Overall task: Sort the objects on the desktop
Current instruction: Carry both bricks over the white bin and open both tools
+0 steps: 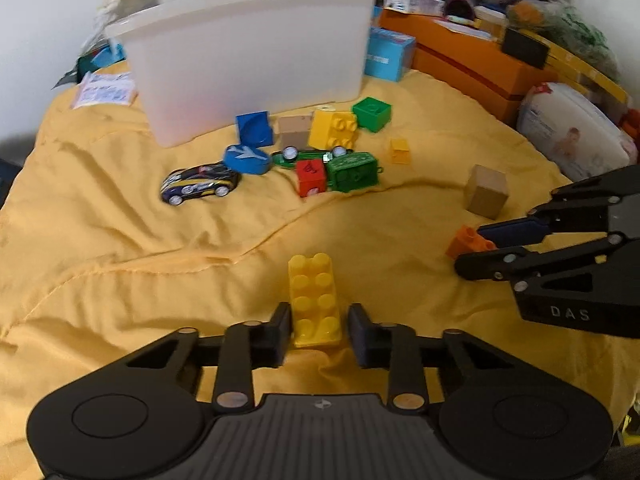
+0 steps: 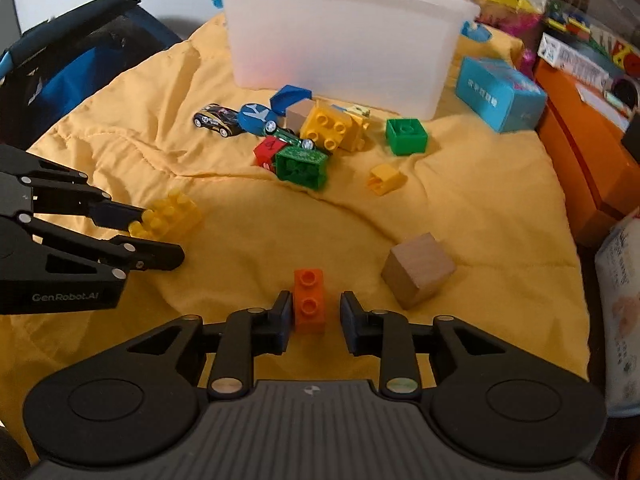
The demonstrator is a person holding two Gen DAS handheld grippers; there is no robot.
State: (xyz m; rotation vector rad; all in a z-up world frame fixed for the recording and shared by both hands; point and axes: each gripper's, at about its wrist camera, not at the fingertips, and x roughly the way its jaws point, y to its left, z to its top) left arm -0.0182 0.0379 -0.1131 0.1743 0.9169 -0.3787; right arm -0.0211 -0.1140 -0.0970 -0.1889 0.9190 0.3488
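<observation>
Left wrist view: the left claw (image 1: 316,332) stands open around the near end of a long yellow brick (image 1: 314,300), which lies flat on the yellow cloth (image 1: 120,260) toward the near edge of the surface. One finger sits on each side of the brick with a little gap showing, so it is straddled but not yet gripped. Off to the right the right claw (image 1: 480,246) reaches in at a small orange brick (image 1: 468,240), with a wooden cube (image 1: 486,196) just beyond it. The white bin (image 1: 248,60) stands at the far edge, and its inside is hidden by its wall, so I cannot tell what it holds. In front of it lies a loose cluster: a toy car (image 1: 200,186), blue pieces (image 1: 250,144), a red block (image 1: 310,176), green bricks (image 1: 352,170), a yellow block (image 1: 334,128) and a small yellow piece (image 1: 400,150).

Right wrist view: the right claw (image 2: 310,320) is open around the orange brick (image 2: 309,300), the left finger close against it, the right one clearly apart; nothing is held. The wooden cube (image 2: 418,274) sits just to its right. The left claw (image 2: 156,236) brackets the yellow brick (image 2: 170,216) at the left edge. The cluster by the bin (image 2: 344,40) is untouched.

Judging by all this, sorting is at an early stage: two bricks are lined up for pickup, and nearly everything is left to sort.
</observation>
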